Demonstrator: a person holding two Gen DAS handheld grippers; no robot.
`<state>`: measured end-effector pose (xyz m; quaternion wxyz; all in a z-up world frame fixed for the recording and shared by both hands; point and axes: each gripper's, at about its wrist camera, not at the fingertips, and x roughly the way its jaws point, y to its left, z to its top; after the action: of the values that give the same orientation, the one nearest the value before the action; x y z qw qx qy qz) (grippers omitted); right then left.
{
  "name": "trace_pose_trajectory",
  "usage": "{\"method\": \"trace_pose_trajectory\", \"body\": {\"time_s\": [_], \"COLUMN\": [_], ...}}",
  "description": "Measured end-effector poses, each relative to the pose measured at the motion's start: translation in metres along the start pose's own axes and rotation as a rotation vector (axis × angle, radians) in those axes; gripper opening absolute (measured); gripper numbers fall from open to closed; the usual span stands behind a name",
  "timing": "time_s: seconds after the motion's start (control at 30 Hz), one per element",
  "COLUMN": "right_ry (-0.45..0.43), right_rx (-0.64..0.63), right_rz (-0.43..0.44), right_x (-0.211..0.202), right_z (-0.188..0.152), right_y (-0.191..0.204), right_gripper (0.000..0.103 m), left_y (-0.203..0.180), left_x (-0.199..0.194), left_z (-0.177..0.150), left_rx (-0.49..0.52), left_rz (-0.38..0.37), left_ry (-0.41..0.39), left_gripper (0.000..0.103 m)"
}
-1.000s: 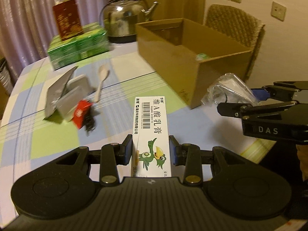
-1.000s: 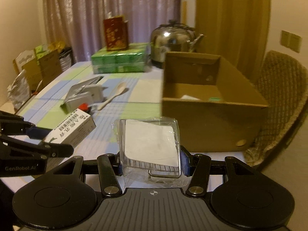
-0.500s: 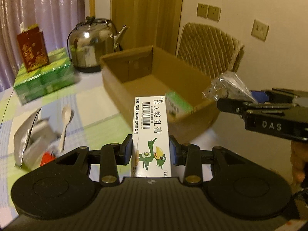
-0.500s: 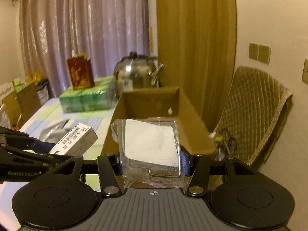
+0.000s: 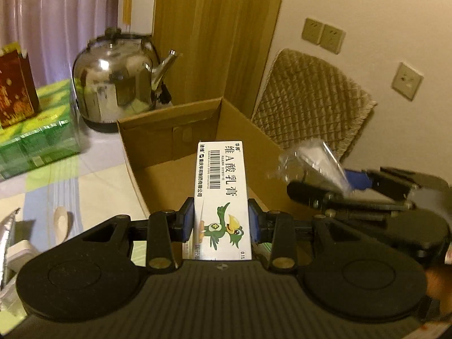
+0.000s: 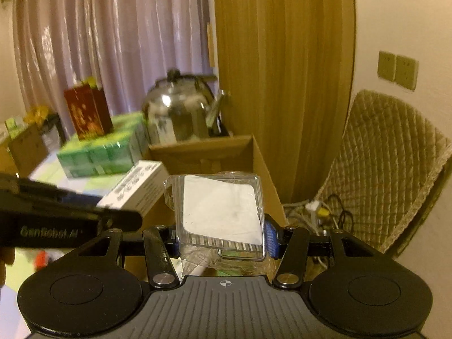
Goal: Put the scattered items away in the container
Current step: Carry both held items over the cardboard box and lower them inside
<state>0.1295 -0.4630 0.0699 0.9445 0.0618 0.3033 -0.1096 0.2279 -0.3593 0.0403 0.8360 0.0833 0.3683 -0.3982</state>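
Observation:
My left gripper [image 5: 221, 223] is shut on a white ointment box [image 5: 221, 195] with a barcode and a green bird, held above the open cardboard box [image 5: 169, 147]. My right gripper [image 6: 223, 237] is shut on a clear plastic packet [image 6: 220, 212] with a white card inside, also over the cardboard box [image 6: 203, 152]. In the left wrist view the right gripper [image 5: 353, 189] with its packet [image 5: 313, 161] hangs at the right, over the box's right wall. The right wrist view shows the left gripper's arm [image 6: 56, 220] and the ointment box [image 6: 135, 186] at the left.
A steel kettle [image 5: 118, 79] stands behind the box, beside green packs [image 5: 34, 138] with a red carton [image 5: 17, 90] on top. A plastic spoon [image 5: 62, 220] and a silvery pouch [image 5: 8, 226] lie on the checked tablecloth at left. A woven chair [image 5: 310, 107] is at right.
Both grippers have lifted off the table and moved forward over the cardboard box, each still holding its item. The table items have slid down and left in view.

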Motion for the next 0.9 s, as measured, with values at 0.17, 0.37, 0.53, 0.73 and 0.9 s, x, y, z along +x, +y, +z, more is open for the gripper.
{"method": "trace_pose_trajectory", "body": {"time_s": [0.17,0.37,0.53,0.73,0.9], "right_ry": [0.049,0.078,0.085,0.083,0.082], "right_rx": [-0.019,-0.027,-0.006,0.015,0.022], "right_rz": [-0.009,-0.024,-0.031,-0.033,-0.031], "right_x": [0.018,0.034,0.041,0.043,0.044], "right_z": [-0.009,-0.015,-0.018,-0.017,-0.017], "right_y": [-0.005,-0.009,-0.013,-0.016,-0.015], "right_gripper": [0.05,0.05,0.05,0.05,0.05], "left_y": [0.002,0.004,-0.002,-0.011,-0.017], "left_x": [0.038,0.069,0.079,0.083,0.085], "left_z": [0.0,-0.012,-0.019,-0.02,-0.023], "left_rx": [0.022,0.052,0.112,0.209,0.294], "left_rz": [0.02,0.03,0.053,0.083,0.078], "left_ry": [0.059,0.119,0.138,0.143,0.142], "left_gripper": [0.033,0.033,0.033,0.033,0.033]}}
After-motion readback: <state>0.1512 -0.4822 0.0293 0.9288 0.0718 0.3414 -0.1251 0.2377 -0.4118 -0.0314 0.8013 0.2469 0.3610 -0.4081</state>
